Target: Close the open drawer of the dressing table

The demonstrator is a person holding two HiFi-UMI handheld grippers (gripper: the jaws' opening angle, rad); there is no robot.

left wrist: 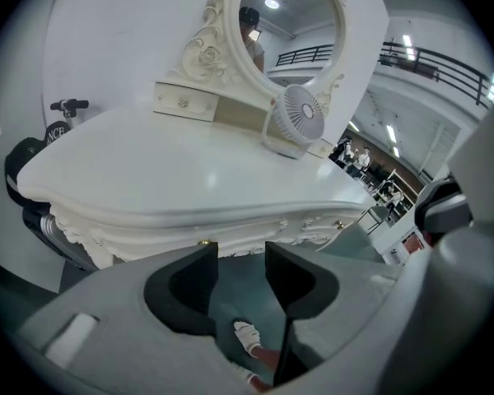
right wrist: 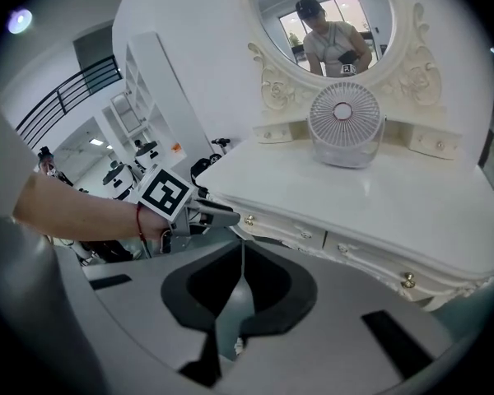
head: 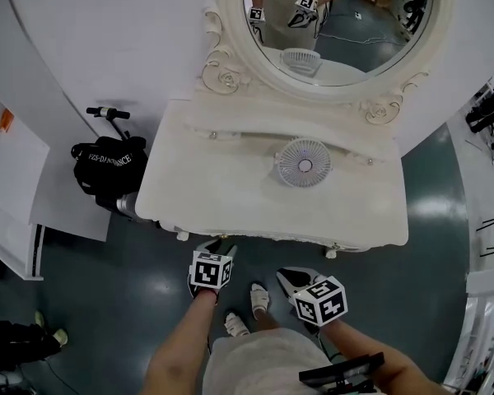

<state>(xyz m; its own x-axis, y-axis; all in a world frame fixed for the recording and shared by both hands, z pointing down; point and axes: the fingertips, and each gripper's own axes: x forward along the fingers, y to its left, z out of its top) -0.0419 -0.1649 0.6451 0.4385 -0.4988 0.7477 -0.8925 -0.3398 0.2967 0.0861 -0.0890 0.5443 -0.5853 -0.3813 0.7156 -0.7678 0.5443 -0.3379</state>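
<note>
Below the head camera, the cream dressing table [head: 230,179] stands against a white wall [head: 107,31] on a glossy dark grey-green floor [head: 115,303]. An oval mirror [head: 346,52] rises behind its top and a small white fan [head: 304,162] sits on it. A black bag [head: 107,167] left of the table carries white lettering too small to read in full. The left gripper [head: 218,249] and right gripper [head: 295,276] hang just in front of the table's edge.

In the left gripper view, the jaws stand apart with nothing between them; the floor and a white shoe [left wrist: 249,336] show through the gap. The letters "NCE" can be read on the bag.

In the right gripper view, the jaws are pressed together at their tips, empty. The drawer [right wrist: 280,227] lies flush in the table's carved front, beneath the top, with brass knobs.
</note>
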